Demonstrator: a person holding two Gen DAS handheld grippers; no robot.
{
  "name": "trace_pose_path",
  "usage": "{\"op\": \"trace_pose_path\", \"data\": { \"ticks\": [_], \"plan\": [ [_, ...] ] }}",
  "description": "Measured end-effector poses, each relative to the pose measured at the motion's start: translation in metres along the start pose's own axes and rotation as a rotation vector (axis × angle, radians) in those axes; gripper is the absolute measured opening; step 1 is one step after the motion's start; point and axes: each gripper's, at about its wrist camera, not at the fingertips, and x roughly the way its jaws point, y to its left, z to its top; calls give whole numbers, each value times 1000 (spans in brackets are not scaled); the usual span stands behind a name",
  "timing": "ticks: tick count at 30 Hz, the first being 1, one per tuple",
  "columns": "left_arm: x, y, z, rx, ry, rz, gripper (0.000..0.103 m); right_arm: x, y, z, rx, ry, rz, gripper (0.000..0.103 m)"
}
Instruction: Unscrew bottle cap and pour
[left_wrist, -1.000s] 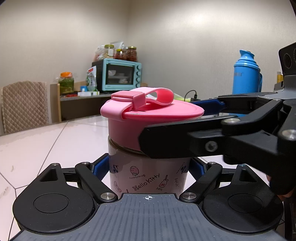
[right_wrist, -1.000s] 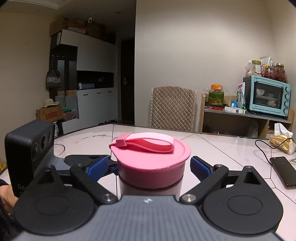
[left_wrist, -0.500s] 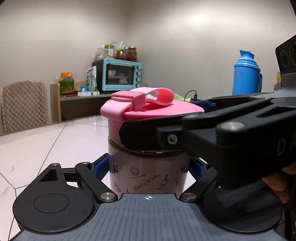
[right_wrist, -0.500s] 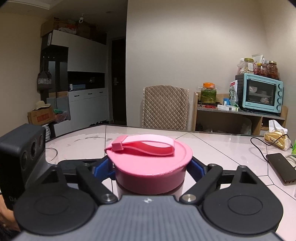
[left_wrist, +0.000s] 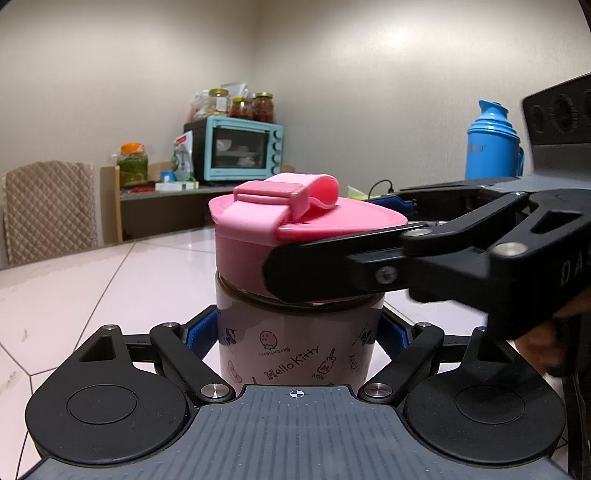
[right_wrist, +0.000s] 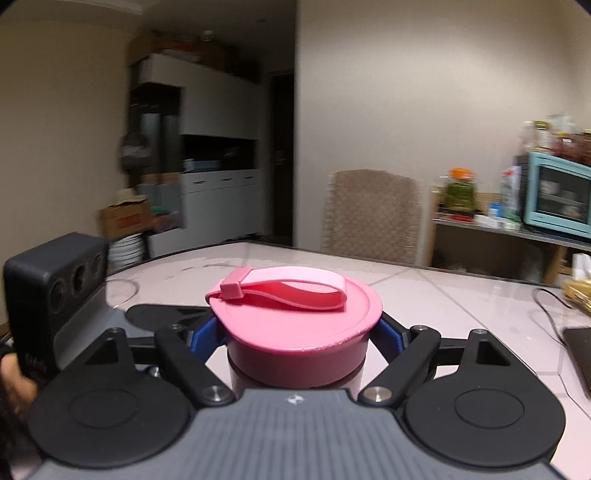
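Note:
A pink bottle (left_wrist: 295, 350) with cartoon print stands upright on the white table (left_wrist: 74, 295). My left gripper (left_wrist: 297, 332) is shut on its body, a blue pad (left_wrist: 201, 334) pressing each side. The pink cap (left_wrist: 251, 236) with a strap loop sits on top. My right gripper (right_wrist: 297, 334) is shut on that cap (right_wrist: 295, 321), its blue pads (right_wrist: 389, 332) against the rim. In the left wrist view the right gripper's black finger (left_wrist: 332, 273) crosses the cap from the right. The left gripper's camera block (right_wrist: 55, 277) shows at left in the right wrist view.
A blue thermos (left_wrist: 493, 144) stands at the table's far right. A phone (right_wrist: 580, 350) with a cable lies on the table to the right. Beyond the table are a padded chair (right_wrist: 373, 214) and a shelf with a teal oven (left_wrist: 240, 151) and jars.
The right gripper closed onto the cap, then turned with it. The strap now points more toward the left camera, and the room has slid rightward in the right wrist view. The bottle body stayed put.

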Motion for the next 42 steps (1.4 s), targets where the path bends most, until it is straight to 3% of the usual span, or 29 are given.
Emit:
{"op": "trace_pose_path", "data": {
  "ticks": [7, 14, 17, 20, 34, 42],
  "plan": [
    [0, -1, 0, -1, 0, 0, 90, 2, -37, 6, -38, 14, 239, 85],
    [0, -1, 0, 0, 0, 0, 90, 6, -54, 17, -83, 33, 362, 85],
    [0, 0, 0, 0, 0, 0, 90, 5, -51, 20, -81, 32, 349, 86],
    [0, -1, 0, 1, 0, 1, 90, 2, -48, 18, -66, 30, 302, 95],
    [0, -1, 0, 0, 0, 1, 90, -29, -9, 12, 14, -24, 10, 98],
    [0, -2, 0, 0, 0, 1, 90, -14, 8, 7, 4, -19, -68, 99]
  ]
}}
